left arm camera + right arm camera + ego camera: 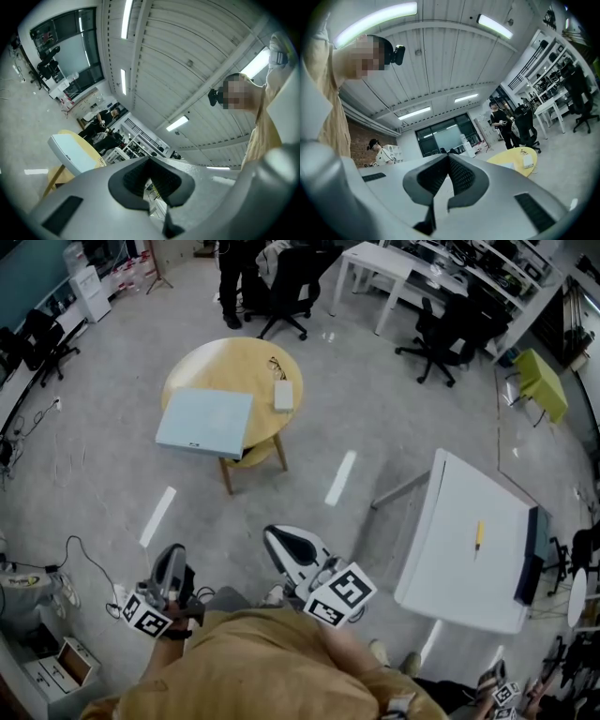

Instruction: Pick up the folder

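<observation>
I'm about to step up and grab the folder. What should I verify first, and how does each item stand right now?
1. Light blue flat folder in sight on the round yellow wooden table: ok.
2. Folder top free, with the small white box and glasses lying beside it: ok.
3. Folder edge overhangs the table for gripping: ok.
4. Left gripper empty: ok. Jaws shut: not ok for grasping.
5. Right gripper empty: ok. Jaws shut: not ok.
6. Folder within reach: not ok. Both grippers are far off, by the person's body.
</observation>
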Demonstrator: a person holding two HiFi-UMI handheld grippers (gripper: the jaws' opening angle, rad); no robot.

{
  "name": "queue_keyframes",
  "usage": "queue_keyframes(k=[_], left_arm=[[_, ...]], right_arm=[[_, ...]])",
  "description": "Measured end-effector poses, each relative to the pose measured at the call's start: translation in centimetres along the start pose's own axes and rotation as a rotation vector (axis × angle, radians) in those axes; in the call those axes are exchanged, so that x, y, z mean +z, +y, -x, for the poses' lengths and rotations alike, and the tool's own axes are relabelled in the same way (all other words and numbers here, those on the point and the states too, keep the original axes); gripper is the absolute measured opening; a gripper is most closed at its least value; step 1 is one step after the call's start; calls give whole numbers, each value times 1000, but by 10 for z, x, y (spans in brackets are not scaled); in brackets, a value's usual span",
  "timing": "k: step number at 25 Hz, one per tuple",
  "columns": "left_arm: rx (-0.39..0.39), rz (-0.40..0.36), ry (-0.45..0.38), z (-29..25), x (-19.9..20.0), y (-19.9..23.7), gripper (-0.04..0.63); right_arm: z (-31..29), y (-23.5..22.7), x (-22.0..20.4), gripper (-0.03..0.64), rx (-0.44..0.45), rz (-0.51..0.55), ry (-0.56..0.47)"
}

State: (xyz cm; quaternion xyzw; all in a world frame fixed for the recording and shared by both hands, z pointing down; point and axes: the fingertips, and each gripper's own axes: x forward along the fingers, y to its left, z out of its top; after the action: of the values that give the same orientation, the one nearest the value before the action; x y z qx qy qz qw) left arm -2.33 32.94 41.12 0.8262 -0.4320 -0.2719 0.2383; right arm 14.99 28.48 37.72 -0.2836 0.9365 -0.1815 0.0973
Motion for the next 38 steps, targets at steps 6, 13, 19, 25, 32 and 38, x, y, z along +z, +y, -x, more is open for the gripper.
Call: queue_keyframes(k=[6,13,19,25,32,38], left_arm=[[24,6,18,-7,-10,3,3],[12,75,27,-35,-16,41,3],[-20,81,22,-75,15,82,3],[-40,68,12,-119,58,125,3],[-19,86,0,-147,103,203,3],[-28,130,36,-167,116,261,3]], right_arm=[[-1,-8,-10,-2,18,-42,25],[-25,-24,-13,-2,-4,-34,39],[-71,-51,-4,-2,-34,-29,46],[-136,-76,20,-2,-23,3,41],[-216,-107,30,-2,-50,24,61],[-264,-130,25,-2,-120,27,91]])
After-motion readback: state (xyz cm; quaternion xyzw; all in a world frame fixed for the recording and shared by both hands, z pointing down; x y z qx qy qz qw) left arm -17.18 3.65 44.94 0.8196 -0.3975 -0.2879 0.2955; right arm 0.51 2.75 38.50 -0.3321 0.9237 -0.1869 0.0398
